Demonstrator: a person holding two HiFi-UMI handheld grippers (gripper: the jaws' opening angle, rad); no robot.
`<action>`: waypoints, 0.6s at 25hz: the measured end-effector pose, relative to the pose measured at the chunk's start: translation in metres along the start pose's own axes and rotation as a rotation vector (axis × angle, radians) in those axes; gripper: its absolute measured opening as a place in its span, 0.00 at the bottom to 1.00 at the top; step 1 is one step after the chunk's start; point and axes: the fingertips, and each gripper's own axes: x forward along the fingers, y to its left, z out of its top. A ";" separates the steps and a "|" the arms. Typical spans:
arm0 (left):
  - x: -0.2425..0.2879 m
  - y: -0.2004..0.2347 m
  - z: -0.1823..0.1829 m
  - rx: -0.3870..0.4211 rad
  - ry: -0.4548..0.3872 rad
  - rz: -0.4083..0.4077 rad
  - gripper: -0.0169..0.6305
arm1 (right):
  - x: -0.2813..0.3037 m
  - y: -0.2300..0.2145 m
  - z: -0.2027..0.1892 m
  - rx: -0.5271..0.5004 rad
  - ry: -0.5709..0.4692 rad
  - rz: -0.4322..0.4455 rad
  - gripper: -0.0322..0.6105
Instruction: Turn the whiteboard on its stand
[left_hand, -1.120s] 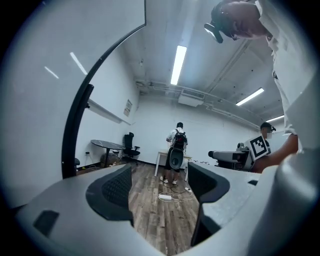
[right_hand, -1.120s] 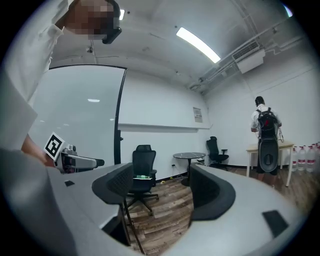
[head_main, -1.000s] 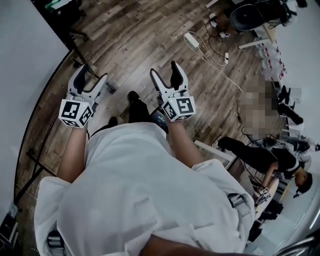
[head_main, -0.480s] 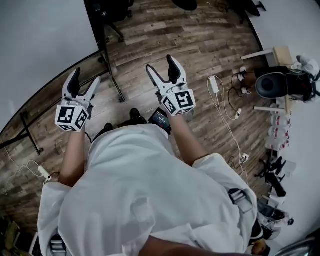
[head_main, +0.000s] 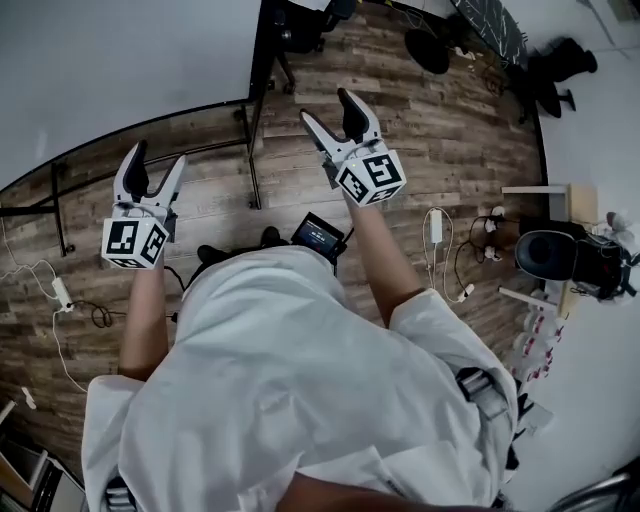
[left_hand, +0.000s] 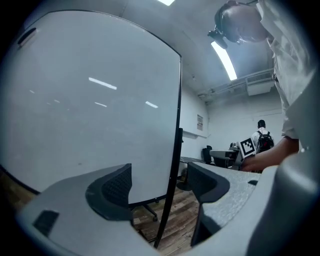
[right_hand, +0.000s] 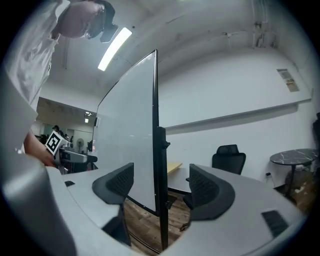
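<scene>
The whiteboard (head_main: 100, 70) fills the upper left of the head view, on a black stand (head_main: 252, 150) with feet on the wood floor. My left gripper (head_main: 155, 163) is open and points at the board's lower edge, empty. My right gripper (head_main: 330, 110) is open near the board's right side, also empty. In the left gripper view the board face (left_hand: 90, 100) and its black side post (left_hand: 172, 185) show past the open left gripper (left_hand: 160, 182). In the right gripper view the board (right_hand: 130, 140) stands edge-on, and its post (right_hand: 160, 190) shows beyond the open right gripper (right_hand: 159, 185), not touched.
Black office chairs (head_main: 300, 25) and a round table (head_main: 490, 30) stand behind the board. A power strip and cables (head_main: 440, 240) lie on the floor at right, and another cable (head_main: 60, 295) at left. A person with a backpack (left_hand: 261, 140) stands far off.
The head view has swung round, so the whiteboard now fills the upper left. Both grippers have stayed open and now point at the board and its stand.
</scene>
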 end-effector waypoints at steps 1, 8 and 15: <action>-0.007 0.005 0.000 -0.005 -0.004 0.023 0.55 | 0.008 0.004 0.002 -0.012 0.000 0.026 0.59; -0.032 0.011 0.003 -0.012 -0.028 0.129 0.55 | 0.047 0.002 0.000 -0.035 0.026 0.187 0.57; -0.032 -0.004 -0.004 -0.025 -0.050 0.237 0.55 | 0.076 -0.002 -0.007 -0.038 0.058 0.414 0.57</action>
